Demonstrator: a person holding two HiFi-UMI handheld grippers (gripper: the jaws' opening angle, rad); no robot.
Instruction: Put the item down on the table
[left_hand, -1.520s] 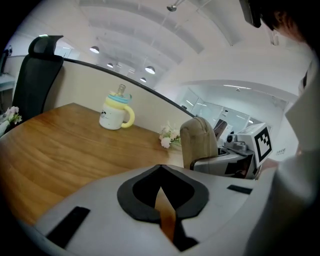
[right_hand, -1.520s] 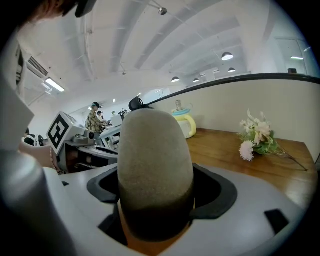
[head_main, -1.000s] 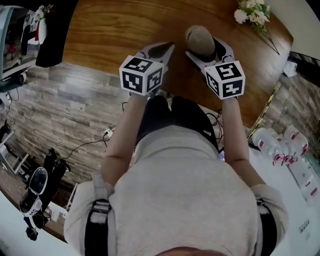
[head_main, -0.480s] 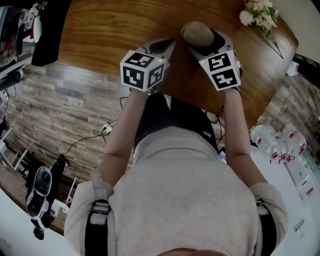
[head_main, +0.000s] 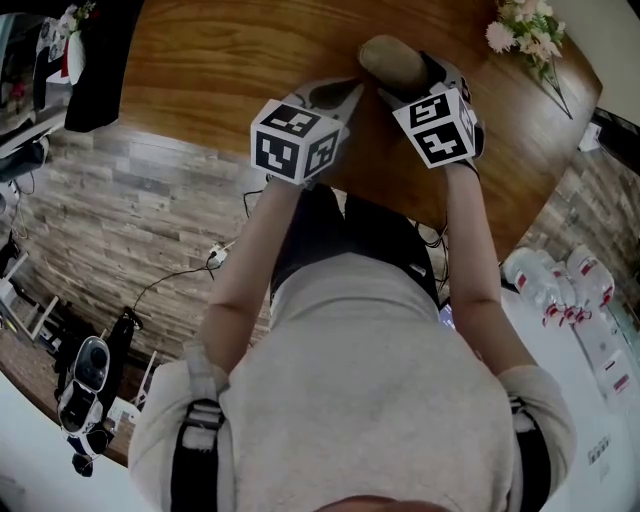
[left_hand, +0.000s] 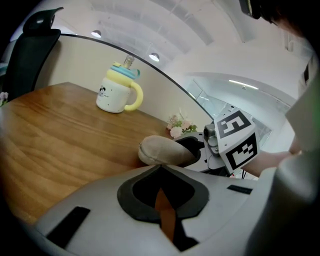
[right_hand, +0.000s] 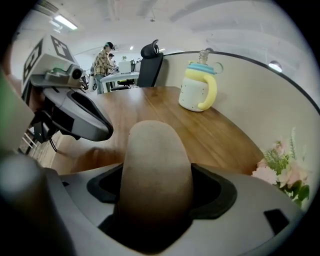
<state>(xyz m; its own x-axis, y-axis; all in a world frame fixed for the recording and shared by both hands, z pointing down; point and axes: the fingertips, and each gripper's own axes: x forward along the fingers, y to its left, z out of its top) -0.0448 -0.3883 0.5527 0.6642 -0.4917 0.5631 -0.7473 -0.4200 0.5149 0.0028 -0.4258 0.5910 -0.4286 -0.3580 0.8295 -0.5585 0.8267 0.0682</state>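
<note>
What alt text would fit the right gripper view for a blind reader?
The right gripper grips a beige rounded item between its jaws, a wooden table beyond. On the table stands a cream mug with a yellow handle; pale flowers at right, the left gripper at left.

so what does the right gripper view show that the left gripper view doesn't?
Right gripper view only: the right gripper with its jaws clamped on the beige item, people at desks far behind, and the left gripper seen from outside. Left gripper view only: the left gripper's own jaws shut with nothing between them, plus the right gripper's marker cube. Both: the item, the yellow-handled mug, the flowers and the wooden table.
</note>
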